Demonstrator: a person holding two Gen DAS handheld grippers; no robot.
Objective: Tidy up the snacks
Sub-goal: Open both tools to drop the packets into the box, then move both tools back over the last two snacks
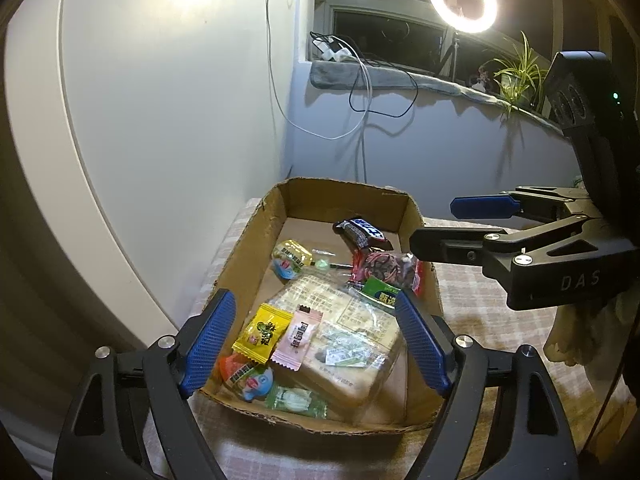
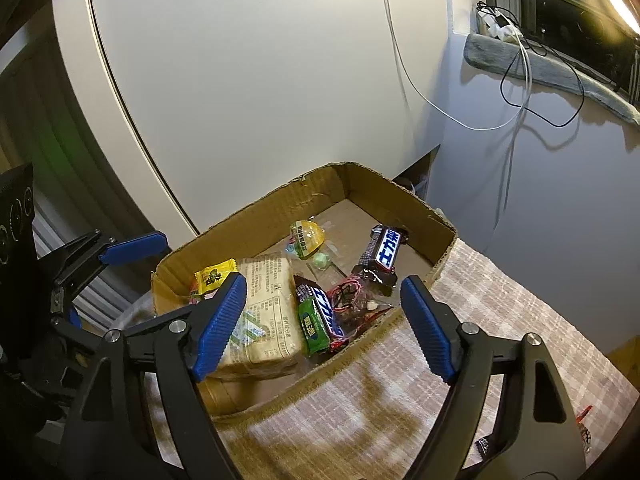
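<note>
Snacks lie together in a shallow cardboard box (image 1: 256, 240) that sits on a desk covered with a checked cloth (image 1: 480, 320), close to a white cabinet (image 1: 160, 120) and a pale wall. A large clear-wrapped bread pack (image 1: 344, 332) fills the near middle of the box. On its left edge rest a yellow candy packet (image 1: 262, 332) and a pink packet (image 1: 298, 338), touching each other. Just below them, against the near wall of the box, are a jelly cup with a cartoon lid (image 1: 248, 378) and a small green-wrapped sweet (image 1: 294, 400). Farther back lie a second jelly cup with a yellow lid (image 1: 290, 260), a small green candy (image 1: 322, 266), a dark chocolate bar with a blue and white label (image 1: 362, 232), a clear bag of red and dark pieces (image 1: 384, 266) and a green packet (image 1: 380, 290) beside the bread.

The left gripper (image 1: 314, 344) hangs above the near half of the box with its blue pads spread wide and nothing between them. The right gripper (image 2: 324, 326) is likewise spread apart and empty; it hovers over the box's right-hand edge, and in the left wrist view it reaches in from the right above the far right corner of the box (image 1: 432, 224).

A lit ring light (image 1: 462, 0), a potted plant (image 1: 518, 68) and loose cables (image 1: 360, 80) sit at the window ledge behind.
</note>
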